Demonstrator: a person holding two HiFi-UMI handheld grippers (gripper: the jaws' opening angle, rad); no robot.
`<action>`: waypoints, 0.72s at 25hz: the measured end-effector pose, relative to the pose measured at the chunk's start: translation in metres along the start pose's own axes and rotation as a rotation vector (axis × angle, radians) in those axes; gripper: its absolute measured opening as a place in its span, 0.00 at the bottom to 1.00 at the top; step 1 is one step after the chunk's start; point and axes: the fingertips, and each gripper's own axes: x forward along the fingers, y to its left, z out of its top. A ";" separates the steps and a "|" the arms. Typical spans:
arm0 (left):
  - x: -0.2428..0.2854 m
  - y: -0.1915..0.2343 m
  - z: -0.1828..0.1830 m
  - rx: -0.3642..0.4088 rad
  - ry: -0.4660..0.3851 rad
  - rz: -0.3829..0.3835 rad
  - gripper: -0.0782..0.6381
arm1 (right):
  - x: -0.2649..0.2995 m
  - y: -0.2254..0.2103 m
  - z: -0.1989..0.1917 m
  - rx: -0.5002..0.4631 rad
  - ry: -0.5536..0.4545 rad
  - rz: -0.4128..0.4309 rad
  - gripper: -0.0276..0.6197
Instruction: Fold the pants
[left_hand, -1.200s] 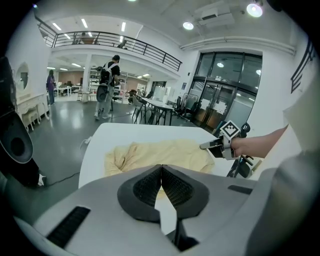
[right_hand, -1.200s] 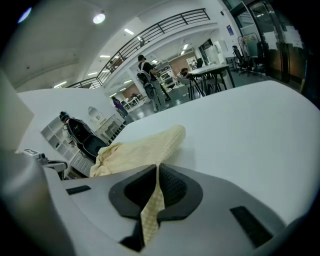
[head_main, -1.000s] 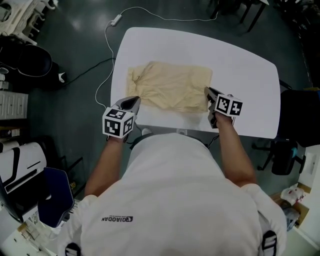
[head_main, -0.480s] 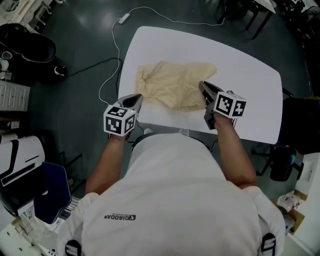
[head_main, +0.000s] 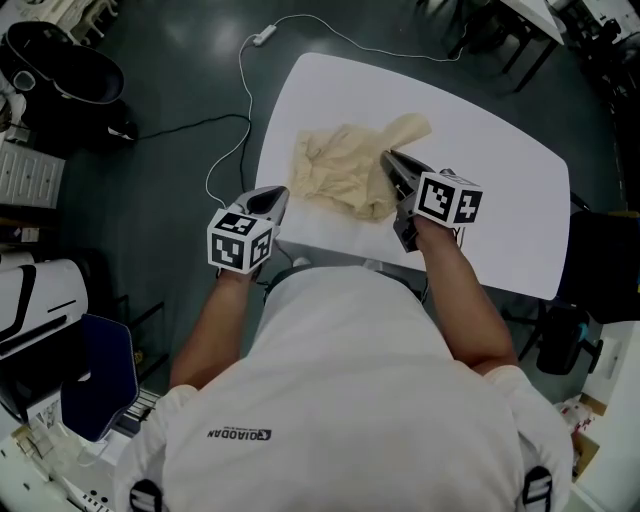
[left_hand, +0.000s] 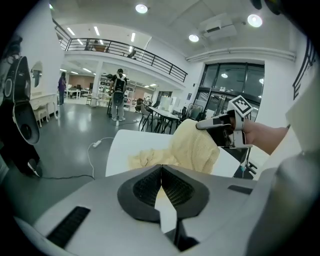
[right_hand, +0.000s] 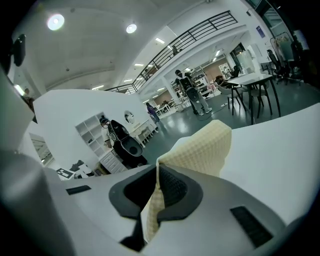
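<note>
The right gripper (right_hand: 158, 170) view shows its fingers clamped on a raised edge of the cream pants (head_main: 340, 170). The head view shows the rest bunched on the white worktop (head_main: 500, 160). The left gripper (left_hand: 161, 167) has its fingers together, empty. The floor (head_main: 170, 170) is dark.

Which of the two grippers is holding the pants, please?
The right gripper: the cream pants are pinched between its jaws, with that end lifted off the table. The left gripper is shut on nothing, near the table's edge.
</note>
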 end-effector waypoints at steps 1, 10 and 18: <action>-0.003 0.003 -0.001 -0.001 -0.002 0.002 0.15 | 0.006 0.005 0.001 -0.005 0.003 0.005 0.09; -0.029 0.044 -0.010 -0.048 -0.034 0.047 0.15 | 0.073 0.050 -0.010 -0.054 0.073 0.055 0.09; -0.051 0.073 -0.018 -0.104 -0.059 0.093 0.15 | 0.137 0.069 -0.041 -0.084 0.188 0.043 0.09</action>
